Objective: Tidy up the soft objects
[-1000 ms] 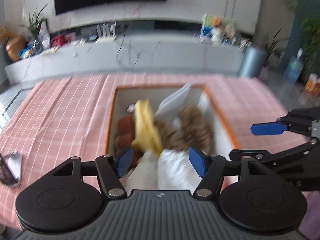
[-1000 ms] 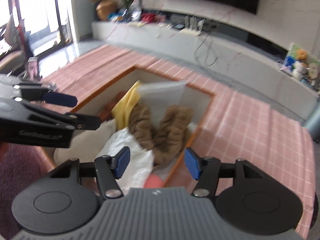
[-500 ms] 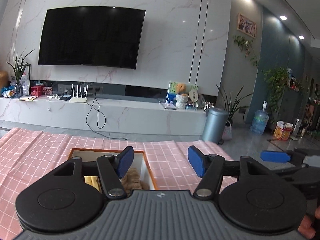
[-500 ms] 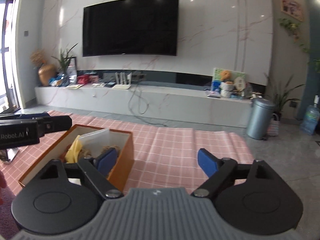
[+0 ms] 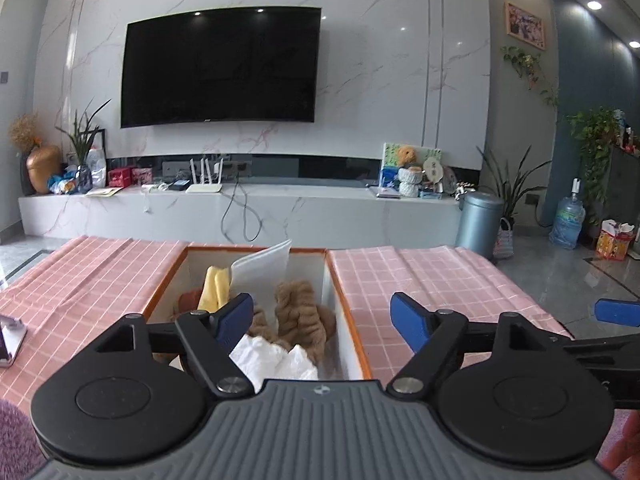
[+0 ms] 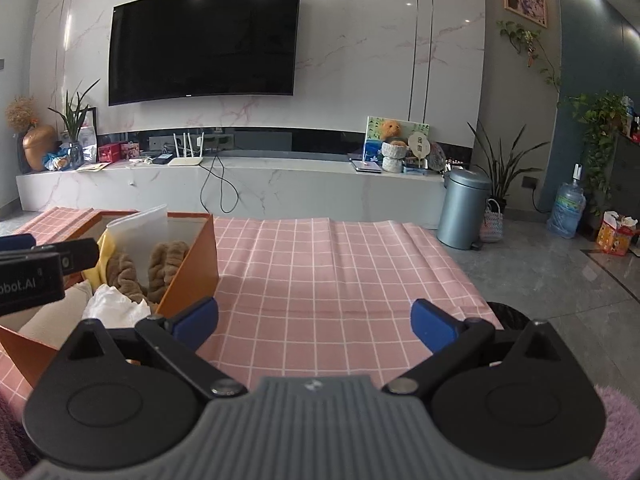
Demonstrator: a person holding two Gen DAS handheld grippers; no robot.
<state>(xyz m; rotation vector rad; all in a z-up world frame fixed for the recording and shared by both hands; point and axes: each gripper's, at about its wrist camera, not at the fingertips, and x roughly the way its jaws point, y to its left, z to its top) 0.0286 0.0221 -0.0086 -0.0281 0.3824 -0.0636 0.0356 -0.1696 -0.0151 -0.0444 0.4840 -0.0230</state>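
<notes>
Take the box [image 5: 344, 308] as your landmark: it sits on the table [image 5: 432, 280], whose cloth runs out to both sides of it. In the box, the knitted bundle [image 5: 298, 312] lies at the middle, the crumpled sheet [image 5: 272, 356] nearer you, the folded cloth [image 5: 214, 288] to the left, and the flat pouch [image 5: 262, 270] stands behind (leaning on the far wall). Beyond the box runs the long shelf [image 5: 320, 208], with the screen [image 5: 220, 66] above it. The bin [image 5: 478, 224] stands on the floor, right of the box.

marble wall [image 5: 380, 80], black tv [image 5: 220, 66], grey floor [image 6: 560, 280]
</notes>
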